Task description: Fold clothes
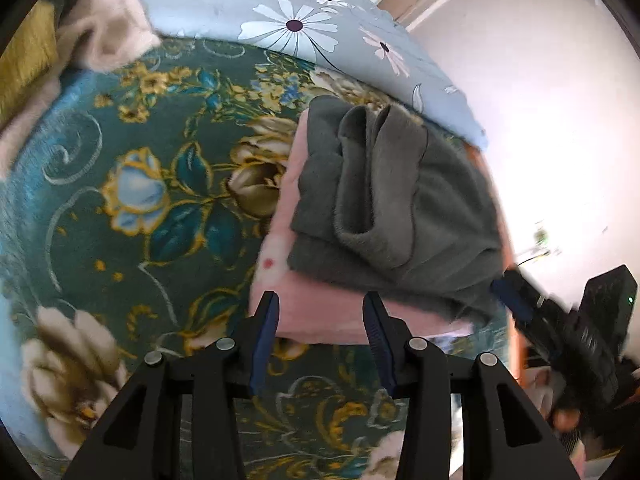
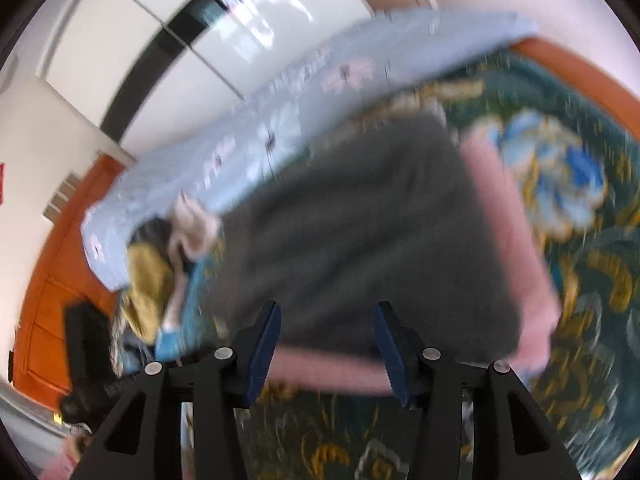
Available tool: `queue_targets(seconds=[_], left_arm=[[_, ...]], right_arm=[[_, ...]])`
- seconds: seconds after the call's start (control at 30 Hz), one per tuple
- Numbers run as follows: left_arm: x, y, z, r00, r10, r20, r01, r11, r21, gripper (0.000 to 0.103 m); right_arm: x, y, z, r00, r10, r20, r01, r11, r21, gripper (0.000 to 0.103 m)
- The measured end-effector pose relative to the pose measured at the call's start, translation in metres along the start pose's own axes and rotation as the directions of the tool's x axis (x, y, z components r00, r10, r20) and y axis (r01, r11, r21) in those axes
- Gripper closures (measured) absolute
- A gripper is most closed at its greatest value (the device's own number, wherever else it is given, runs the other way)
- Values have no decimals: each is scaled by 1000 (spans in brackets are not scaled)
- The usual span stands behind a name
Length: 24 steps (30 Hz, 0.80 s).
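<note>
A folded grey garment [image 1: 396, 208] lies on top of a folded pink garment [image 1: 320, 312] on the green floral blanket [image 1: 140, 200]. My left gripper [image 1: 322, 304] is open and empty, its fingertips at the near edge of the pink garment. In the blurred right wrist view the grey garment [image 2: 360, 232] on the pink one [image 2: 328, 372] fills the middle, and my right gripper [image 2: 326, 312] is open and empty just in front of the stack. The right gripper also shows at the right edge of the left wrist view [image 1: 560, 328].
A cream garment [image 1: 108, 28] and a mustard-yellow one [image 1: 28, 56] lie in a heap at the far left. A light blue daisy quilt [image 1: 320, 28] lies behind the blanket. An orange bed frame [image 2: 52, 272] and white wall [image 1: 540, 100] border the bed.
</note>
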<state>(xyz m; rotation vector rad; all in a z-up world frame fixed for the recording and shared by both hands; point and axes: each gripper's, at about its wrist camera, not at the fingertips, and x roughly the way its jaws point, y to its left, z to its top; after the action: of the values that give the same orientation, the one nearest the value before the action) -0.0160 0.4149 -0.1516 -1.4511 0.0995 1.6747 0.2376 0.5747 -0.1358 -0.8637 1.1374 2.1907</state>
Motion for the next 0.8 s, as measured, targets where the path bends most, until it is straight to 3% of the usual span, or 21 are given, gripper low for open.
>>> queue_targets(seconds=[0.17,0.33,0.47,0.53,0.6,0.67,0.8], left_arm=[[0,5,-10,992,126,6,-126,991,50,57],[-3,20,-17,980,199,6,-199,977,77,42],[-11,30,-23,975,224,9,-224,971,87,35],[-15,31,-25,974,228,9,-228,969,99,20],[-19,29,-29,973,229,19,-229,965,130,17],[-23,26,-33,968,249,34,-251,952,174,15],[-26,23,-39,964,263,39,-265,937,227,14]], right_arm=[[26,0,-29,994,-45,-95,54,994,99,51],[41,13,-31,978,-156,-139,169,981,90,50],[43,23,-31,971,-206,-121,221,967,125,39],[42,26,-33,969,-223,-109,237,961,144,31],[41,32,-37,966,-241,-97,253,957,141,11],[40,37,-42,964,-252,-88,262,957,129,0],[39,48,-42,949,-304,-77,311,946,93,0]])
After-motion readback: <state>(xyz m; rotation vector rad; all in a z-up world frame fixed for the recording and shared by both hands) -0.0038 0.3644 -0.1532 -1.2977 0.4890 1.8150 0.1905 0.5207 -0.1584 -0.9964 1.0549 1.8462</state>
